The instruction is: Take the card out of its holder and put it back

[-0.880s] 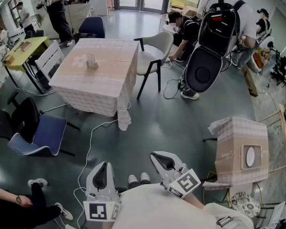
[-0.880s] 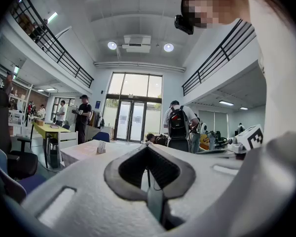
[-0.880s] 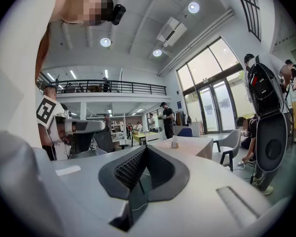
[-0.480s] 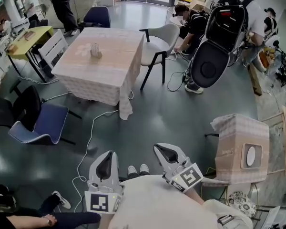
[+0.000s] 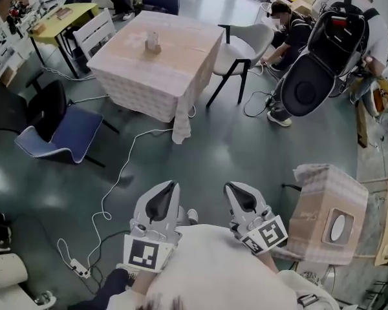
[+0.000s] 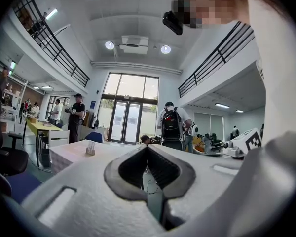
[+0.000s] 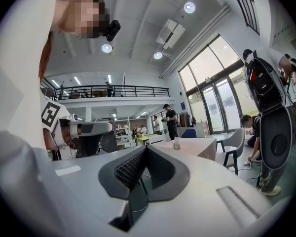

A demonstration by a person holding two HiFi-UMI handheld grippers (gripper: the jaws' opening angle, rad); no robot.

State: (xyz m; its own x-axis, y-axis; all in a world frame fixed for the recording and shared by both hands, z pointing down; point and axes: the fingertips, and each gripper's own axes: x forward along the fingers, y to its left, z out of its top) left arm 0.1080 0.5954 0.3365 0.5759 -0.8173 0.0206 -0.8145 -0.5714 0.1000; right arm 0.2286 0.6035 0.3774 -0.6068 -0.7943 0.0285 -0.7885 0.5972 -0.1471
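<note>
**Both grippers empty, holder far off on the table**

You hold the left gripper point(image 5: 172, 185) and the right gripper point(image 5: 227, 186) close to your body, side by side, both pointing level and forward over the floor.

Left gripper view: jaws closed tip to tip, nothing between the pads. Right gripper view: same, jaws fully together and empty.

The holder point(image 5: 152, 42) stands upright on the clothed table point(image 5: 174, 76), near the middle of its top and well apart from both grippers. It also shows small in the left gripper view point(image 6: 90, 148) and in the right gripper view point(image 7: 176, 143). At this range you can't tell the card from the holder.

Around the table:
- A grey chair point(image 5: 244, 49) sits at its right side.
- A blue chair point(image 5: 55, 137) sits off its near-left corner.
- A white cable point(image 5: 116, 192) runs across the floor from under the table toward you.
- A smaller clothed table point(image 5: 323, 199) stands just to the right of your right gripper.
</note>
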